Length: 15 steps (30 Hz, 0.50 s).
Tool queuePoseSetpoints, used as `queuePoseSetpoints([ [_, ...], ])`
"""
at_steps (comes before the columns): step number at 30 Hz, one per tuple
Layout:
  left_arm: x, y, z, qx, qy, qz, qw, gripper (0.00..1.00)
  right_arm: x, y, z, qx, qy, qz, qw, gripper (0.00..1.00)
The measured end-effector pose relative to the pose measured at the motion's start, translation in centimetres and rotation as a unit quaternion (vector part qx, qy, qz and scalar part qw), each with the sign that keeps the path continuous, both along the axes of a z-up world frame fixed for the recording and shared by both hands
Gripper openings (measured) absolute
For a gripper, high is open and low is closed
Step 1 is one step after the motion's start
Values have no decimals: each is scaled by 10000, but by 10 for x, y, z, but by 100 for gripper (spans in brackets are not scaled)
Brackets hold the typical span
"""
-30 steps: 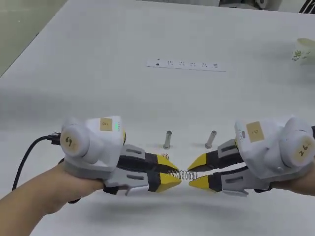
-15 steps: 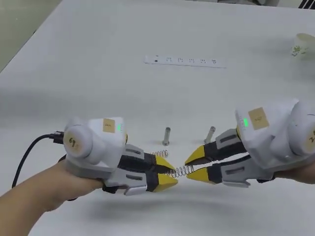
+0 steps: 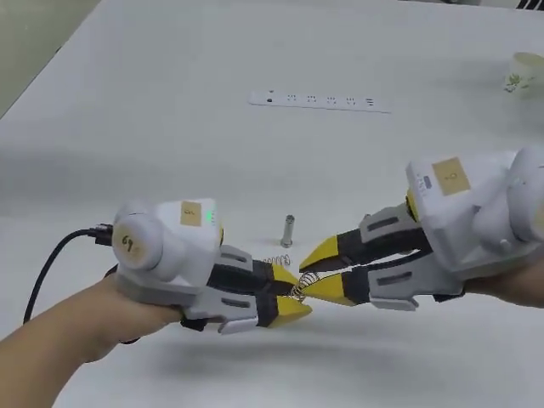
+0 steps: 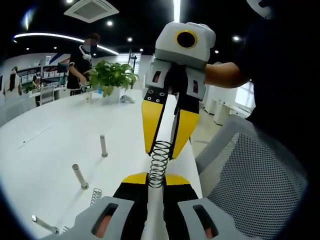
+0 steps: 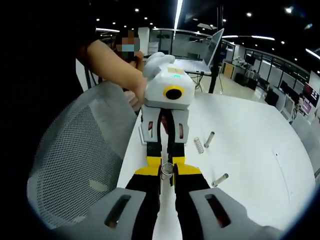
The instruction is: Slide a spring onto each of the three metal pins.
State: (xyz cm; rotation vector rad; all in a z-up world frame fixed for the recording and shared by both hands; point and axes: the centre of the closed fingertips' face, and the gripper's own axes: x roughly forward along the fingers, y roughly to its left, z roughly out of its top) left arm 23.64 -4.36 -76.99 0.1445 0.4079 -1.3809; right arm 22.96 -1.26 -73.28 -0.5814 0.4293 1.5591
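I judged the job barely begun: none of the three pins wore a spring. My left gripper (image 4: pixel 155 181) was pressed together on one end of the spring (image 4: pixel 159 162), holding it up off the counter (image 3: pixel 170 127). My right gripper (image 5: pixel 167 171) faced it head-on, and its yellow jaws were closed in from both sides on the spring's other end. So the coil ran between the two grippers, in the air just in front of the pins.

In the left gripper view the first pin (image 4: pixel 103 145) and the second pin (image 4: pixel 79 176) stood upright and bare. The third pin (image 4: pixel 42 224) sat near the bottom edge and looked to be leaning or lying down, though I could not tell which. A spare spring (image 4: pixel 95 196) lay loose on the counter beside the second pin. By my reckoning all three fittings were left to do, starting with the spring I held.

As for writing, the round cap of my left gripper carried a handwritten number that looked like 69, though I would not swear to it. Each gripper had a tan sticker (image 3: pixel 450 178) on top, its mark too small to read. The markings on the power strip (image 3: pixel 319 100) further back were also too small to read. The green print on the cup (image 3: pixel 525 72) at the far right was too blurred to make out.
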Motion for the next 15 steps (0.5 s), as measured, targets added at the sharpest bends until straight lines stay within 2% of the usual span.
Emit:
queuePoseSetpoints([
  [8,-1,-1,-1,32,-11,-34,10000,2,-2,7,-1,146,-69,17,9999,7],
  [15,1,0,-1,27,9,21,10000,3,-1,7,0,97,-179,50,9998,7],
])
